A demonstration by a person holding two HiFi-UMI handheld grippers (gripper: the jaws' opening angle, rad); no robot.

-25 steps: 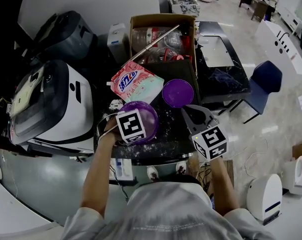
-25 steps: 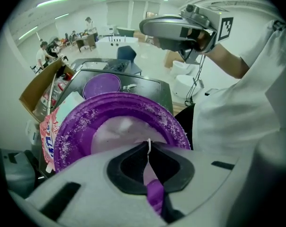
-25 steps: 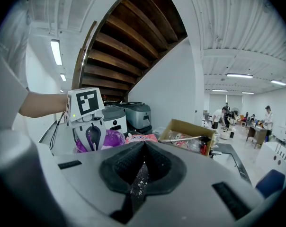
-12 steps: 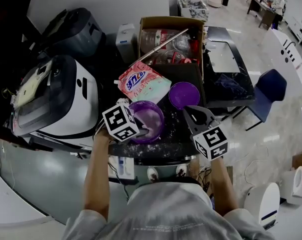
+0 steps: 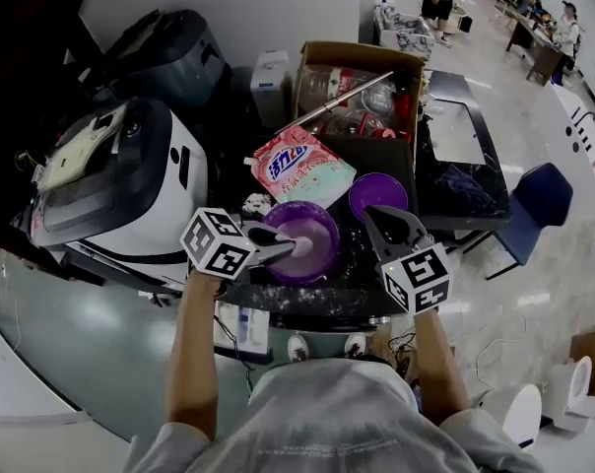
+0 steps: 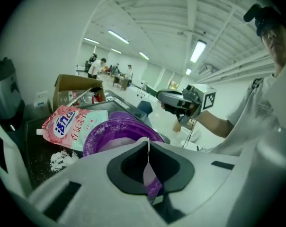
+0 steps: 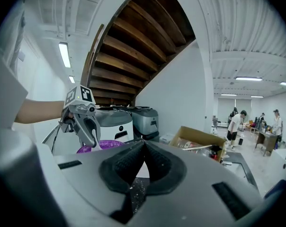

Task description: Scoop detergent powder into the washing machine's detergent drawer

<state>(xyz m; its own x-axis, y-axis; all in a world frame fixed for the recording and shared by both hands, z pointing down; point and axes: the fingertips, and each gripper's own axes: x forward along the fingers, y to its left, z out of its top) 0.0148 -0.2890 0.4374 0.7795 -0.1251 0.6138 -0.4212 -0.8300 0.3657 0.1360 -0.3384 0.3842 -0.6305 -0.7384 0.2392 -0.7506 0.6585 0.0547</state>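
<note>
A purple bowl (image 5: pixel 317 227) with pale detergent powder in it stands on the dark counter, beside a pink detergent bag (image 5: pixel 299 168). My left gripper (image 5: pixel 294 250) reaches from the left over the bowl's rim. It is shut on the thin handle of a purple scoop (image 6: pixel 152 186), and the scoop's head is hidden below the jaws. The bowl (image 6: pixel 115 129) and bag (image 6: pixel 69 126) lie just beyond it. My right gripper (image 5: pixel 376 215) hovers right of the bowl, shut and empty. The white washing machine (image 5: pixel 120 180) stands at the left; its drawer is not visible.
A purple lid (image 5: pixel 378 193) lies behind the right gripper. An open cardboard box (image 5: pixel 362 82) of bottles sits at the back, a dark appliance (image 5: pixel 165 52) behind the washer. Spilled powder (image 6: pixel 61 159) dusts the counter. People stand far off in the hall.
My left gripper has drawn back to the left, from above the bowl's middle to its left rim. The right gripper has stayed put. The head view has shifted slightly.
</note>
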